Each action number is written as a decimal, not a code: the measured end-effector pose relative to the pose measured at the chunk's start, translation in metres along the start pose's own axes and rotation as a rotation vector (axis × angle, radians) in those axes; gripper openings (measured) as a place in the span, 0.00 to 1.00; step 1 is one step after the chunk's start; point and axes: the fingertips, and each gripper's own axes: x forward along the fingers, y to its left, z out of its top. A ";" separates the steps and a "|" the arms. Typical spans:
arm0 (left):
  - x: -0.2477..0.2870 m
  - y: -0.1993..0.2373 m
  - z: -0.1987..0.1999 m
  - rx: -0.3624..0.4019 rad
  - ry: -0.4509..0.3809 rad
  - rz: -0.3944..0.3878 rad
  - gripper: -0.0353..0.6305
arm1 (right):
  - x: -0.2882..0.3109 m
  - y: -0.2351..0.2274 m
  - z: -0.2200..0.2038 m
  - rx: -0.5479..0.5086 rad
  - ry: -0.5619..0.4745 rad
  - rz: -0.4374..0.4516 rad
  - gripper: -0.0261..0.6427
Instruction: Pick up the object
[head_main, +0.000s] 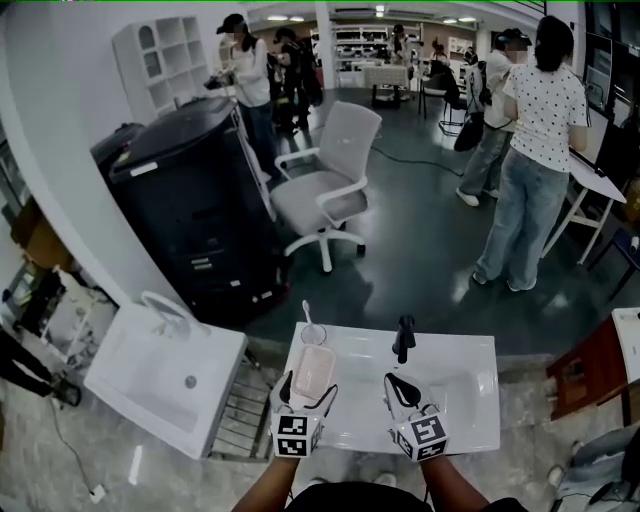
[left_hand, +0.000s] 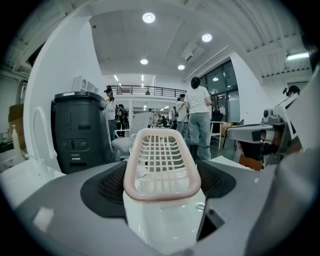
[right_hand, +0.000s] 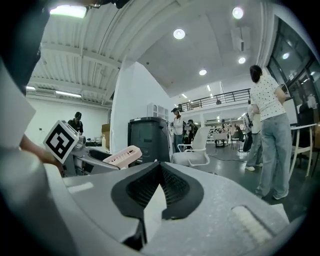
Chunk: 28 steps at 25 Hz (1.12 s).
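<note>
A pale pink slatted basket is held over the left part of the white sink top. My left gripper is shut on it, one jaw on each long side. The left gripper view shows the basket filling the gap between the jaws of the left gripper, its open side up. To its right my right gripper is shut with nothing in it, above the sink bowl. In the right gripper view the right gripper has its jaws pressed together, and the basket shows at the left.
A black faucet stands at the sink's back edge, and a small clear cup with a stick at its back left. A second white basin lies to the left. Beyond are a black machine, a white office chair and standing people.
</note>
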 end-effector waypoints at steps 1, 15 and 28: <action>0.000 -0.003 0.003 0.000 -0.009 -0.006 0.75 | -0.002 -0.002 0.003 -0.010 -0.006 -0.007 0.04; -0.002 -0.024 0.018 0.002 -0.058 -0.052 0.75 | -0.014 -0.011 0.011 -0.032 -0.029 -0.033 0.04; -0.006 -0.033 0.023 -0.018 -0.070 -0.103 0.75 | -0.020 -0.009 0.015 -0.048 -0.045 -0.038 0.04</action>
